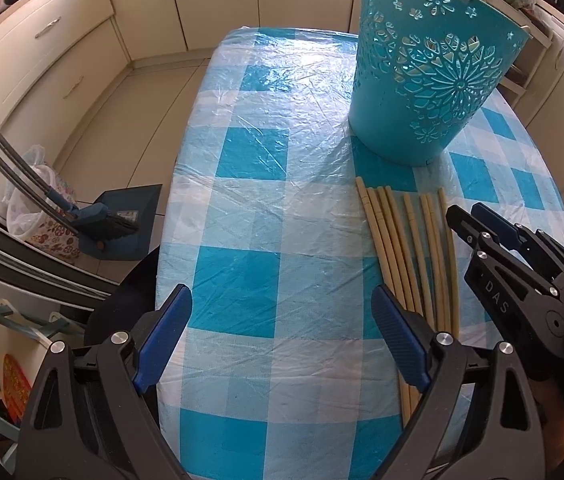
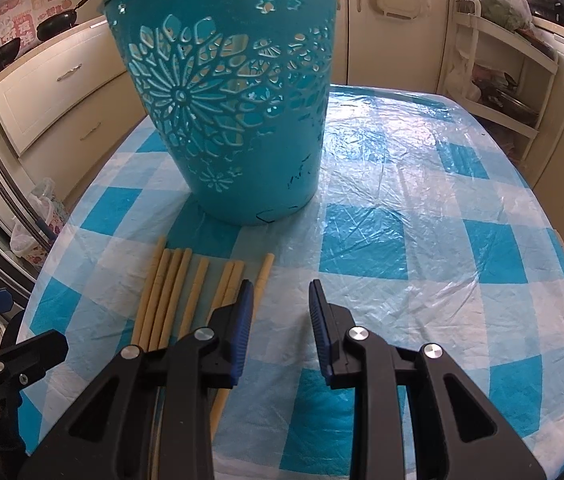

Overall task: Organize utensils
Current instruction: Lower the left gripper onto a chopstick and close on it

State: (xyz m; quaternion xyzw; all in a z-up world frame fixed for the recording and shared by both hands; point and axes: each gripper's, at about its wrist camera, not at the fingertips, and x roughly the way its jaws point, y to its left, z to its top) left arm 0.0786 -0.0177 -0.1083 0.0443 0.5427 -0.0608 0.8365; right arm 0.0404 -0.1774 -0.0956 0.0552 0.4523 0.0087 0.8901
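- Chopsticks (image 2: 197, 292) are laid side by side on the tabletop (image 2: 422, 208), before the basket (image 2: 221, 112).
- Both grippers, left (image 1: 282, 336) and right (image 2: 277, 320), are held with jaws apart and empty.
- One stick should be straddled squarely before closing.

Basket (image 2: 233, 120) upright on table (image 2: 422, 240); chopsticks (image 2: 185, 300) side by side on table just before it.

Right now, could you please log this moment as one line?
left gripper open, empty | right gripper open, empty | chopsticks on table | basket upright
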